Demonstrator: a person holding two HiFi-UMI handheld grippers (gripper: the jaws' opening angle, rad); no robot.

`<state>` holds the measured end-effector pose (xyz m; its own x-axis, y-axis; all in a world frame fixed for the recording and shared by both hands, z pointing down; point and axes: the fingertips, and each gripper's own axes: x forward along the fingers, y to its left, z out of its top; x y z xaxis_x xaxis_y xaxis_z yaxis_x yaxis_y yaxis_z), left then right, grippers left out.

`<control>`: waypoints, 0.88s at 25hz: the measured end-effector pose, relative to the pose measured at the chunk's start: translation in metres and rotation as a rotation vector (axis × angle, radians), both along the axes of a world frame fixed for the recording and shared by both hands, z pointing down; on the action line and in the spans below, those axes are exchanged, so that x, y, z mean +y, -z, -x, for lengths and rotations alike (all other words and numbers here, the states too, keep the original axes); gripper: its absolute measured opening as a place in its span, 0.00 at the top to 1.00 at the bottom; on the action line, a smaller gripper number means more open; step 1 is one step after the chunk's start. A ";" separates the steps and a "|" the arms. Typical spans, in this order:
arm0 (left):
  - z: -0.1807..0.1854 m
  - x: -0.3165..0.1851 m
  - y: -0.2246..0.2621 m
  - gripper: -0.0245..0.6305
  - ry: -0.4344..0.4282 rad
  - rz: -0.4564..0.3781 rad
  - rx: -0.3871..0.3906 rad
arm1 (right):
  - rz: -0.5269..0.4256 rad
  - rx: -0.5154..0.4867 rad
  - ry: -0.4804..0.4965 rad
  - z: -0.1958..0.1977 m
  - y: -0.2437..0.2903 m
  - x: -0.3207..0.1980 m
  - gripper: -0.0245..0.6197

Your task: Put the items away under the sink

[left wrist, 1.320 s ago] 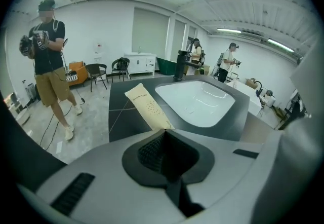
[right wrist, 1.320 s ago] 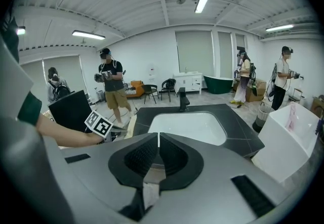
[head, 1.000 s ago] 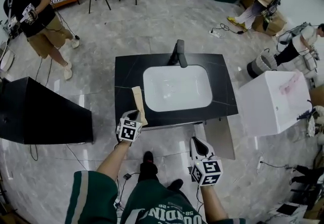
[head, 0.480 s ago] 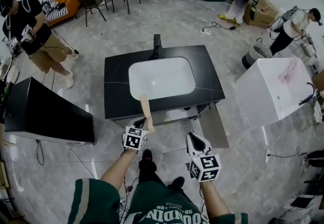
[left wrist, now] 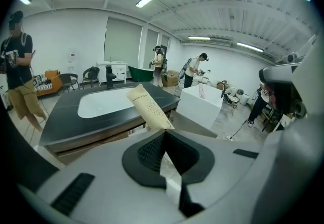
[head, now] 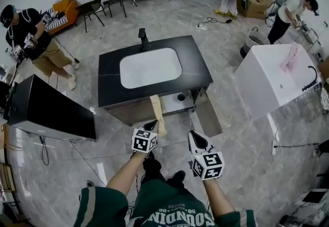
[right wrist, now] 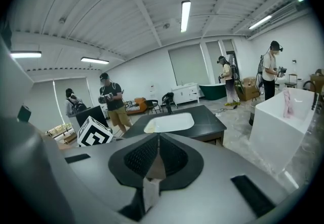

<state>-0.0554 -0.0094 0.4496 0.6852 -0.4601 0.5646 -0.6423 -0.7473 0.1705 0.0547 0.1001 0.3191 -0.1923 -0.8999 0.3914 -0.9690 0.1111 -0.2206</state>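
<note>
A black vanity top point(head: 193, 67) carries a white basin point(head: 150, 67) and a black faucet point(head: 143, 39). Below its front edge the cabinet stands with its door point(head: 208, 113) swung out and the space under the sink point(head: 177, 101) showing. My left gripper point(head: 153, 127) is shut on the lower end of a beige tube point(head: 157, 112), which points up toward the vanity front. In the left gripper view the tube point(left wrist: 147, 107) sticks out past the closed pads of the left gripper point(left wrist: 164, 134). My right gripper point(head: 194, 141) hovers over the floor near the door; the right gripper point(right wrist: 158, 137) is shut with nothing in it.
A large black box point(head: 49, 110) stands at the left. A white freestanding unit point(head: 272, 79) stands at the right. Several people stand around the room's edges. Cables point(head: 77, 156) lie on the grey tiled floor.
Both grippers have drawn back from the vanity. The tube, first over the counter's front edge, now hangs in front of the open cabinet. The vanity has shifted up and left in view.
</note>
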 end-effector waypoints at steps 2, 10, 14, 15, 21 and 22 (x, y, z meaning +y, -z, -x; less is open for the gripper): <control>-0.011 0.015 0.005 0.95 -0.009 0.003 0.004 | -0.015 -0.025 -0.016 -0.008 0.004 0.013 0.90; -0.030 0.042 0.005 0.95 -0.051 0.013 -0.020 | -0.026 -0.024 0.003 -0.009 0.007 0.032 0.90; -0.037 0.052 0.003 0.95 -0.070 0.016 -0.033 | -0.044 -0.012 0.037 -0.009 0.004 0.036 0.90; -0.040 0.054 -0.001 0.95 -0.076 0.019 -0.034 | -0.046 -0.012 0.045 -0.009 0.001 0.036 0.90; -0.063 0.053 -0.032 0.95 -0.105 0.037 -0.062 | -0.004 0.017 0.058 -0.022 -0.027 0.021 0.90; -0.066 0.050 -0.039 0.95 -0.114 0.041 -0.069 | 0.001 0.018 0.060 -0.023 -0.031 0.015 0.90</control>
